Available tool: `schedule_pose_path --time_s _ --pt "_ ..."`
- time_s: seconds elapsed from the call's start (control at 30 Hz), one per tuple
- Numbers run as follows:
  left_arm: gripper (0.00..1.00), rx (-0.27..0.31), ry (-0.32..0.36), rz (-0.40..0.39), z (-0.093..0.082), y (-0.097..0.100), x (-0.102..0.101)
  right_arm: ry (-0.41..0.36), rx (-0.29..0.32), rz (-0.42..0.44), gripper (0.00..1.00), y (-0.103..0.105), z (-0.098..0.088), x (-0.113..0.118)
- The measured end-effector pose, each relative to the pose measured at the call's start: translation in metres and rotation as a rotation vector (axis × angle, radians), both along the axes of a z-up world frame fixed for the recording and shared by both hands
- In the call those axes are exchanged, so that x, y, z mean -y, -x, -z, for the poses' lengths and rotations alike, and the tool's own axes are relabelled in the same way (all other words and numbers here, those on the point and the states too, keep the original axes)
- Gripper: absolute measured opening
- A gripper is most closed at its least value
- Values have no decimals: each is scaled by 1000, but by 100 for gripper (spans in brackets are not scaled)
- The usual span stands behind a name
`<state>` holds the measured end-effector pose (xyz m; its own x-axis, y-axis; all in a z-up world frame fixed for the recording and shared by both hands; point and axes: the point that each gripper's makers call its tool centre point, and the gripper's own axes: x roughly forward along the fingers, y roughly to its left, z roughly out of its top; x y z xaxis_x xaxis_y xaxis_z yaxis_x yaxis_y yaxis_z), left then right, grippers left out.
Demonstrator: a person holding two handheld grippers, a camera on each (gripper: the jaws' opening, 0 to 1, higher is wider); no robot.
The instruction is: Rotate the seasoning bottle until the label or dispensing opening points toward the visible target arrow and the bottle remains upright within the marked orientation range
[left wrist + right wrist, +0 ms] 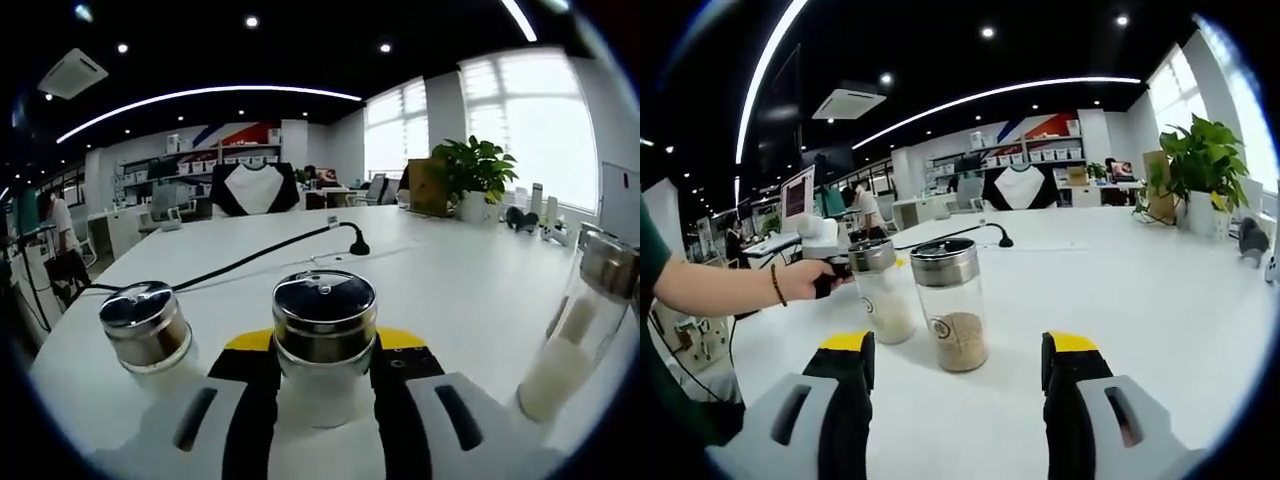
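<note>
Open-plan office, dark ceiling w/ strip lights; large white surface [450, 290] in foreground, potted plant [472, 172] near the windows at its far side, black cable [260, 257] running across it.

Left gripper view: left gripper [325, 385] jaws (white, black inner faces, yellow tips) closed around a seasoning bottle [324, 335], chrome lid facing the camera, bottle upright between them. Second bottle w/ chrome lid [147, 327] stands just beside, to the view's left. Third bottle [580, 330], clear glass w/ white contents, at the view's right edge, apart from the other two; its lean may be lens distortion.

Right gripper view: right gripper [958, 375] jaws spread wide, nothing between them; they sit just short of a glass bottle w/ brown granules [950, 305], upright, chrome lid, small round mark on its front. Just behind it, a bottle w/ white contents [880, 290], held by the other gripper in a person's hand [805, 278], beaded band on the wrist. Whether those two bottles touch: cannot tell. Target arrow: not made out on the surface.
</note>
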<state>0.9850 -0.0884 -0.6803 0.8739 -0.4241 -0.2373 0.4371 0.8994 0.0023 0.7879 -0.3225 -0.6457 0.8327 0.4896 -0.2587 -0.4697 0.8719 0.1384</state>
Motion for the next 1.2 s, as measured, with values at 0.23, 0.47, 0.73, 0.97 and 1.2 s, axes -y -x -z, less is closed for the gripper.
schedule_pose_path --time_s 0.23,0.47,0.73,0.97,1.2 --pt "37 8 -13 23 0 17 0 1 -2 -11 69 -1 -1 -5" --pt "37 2 -4 22 -1 36 0 15 -6 -20 69 -3 0 -9" --pt "37 5 6 28 -2 53 3 18 -12 -28 69 -2 2 -13" --pt "37 3 5 30 -4 69 5 8 -16 -42 69 -2 3 -18" --pt "37 -14 0 31 -3 85 6 14 -15 -48 69 -2 2 -19"
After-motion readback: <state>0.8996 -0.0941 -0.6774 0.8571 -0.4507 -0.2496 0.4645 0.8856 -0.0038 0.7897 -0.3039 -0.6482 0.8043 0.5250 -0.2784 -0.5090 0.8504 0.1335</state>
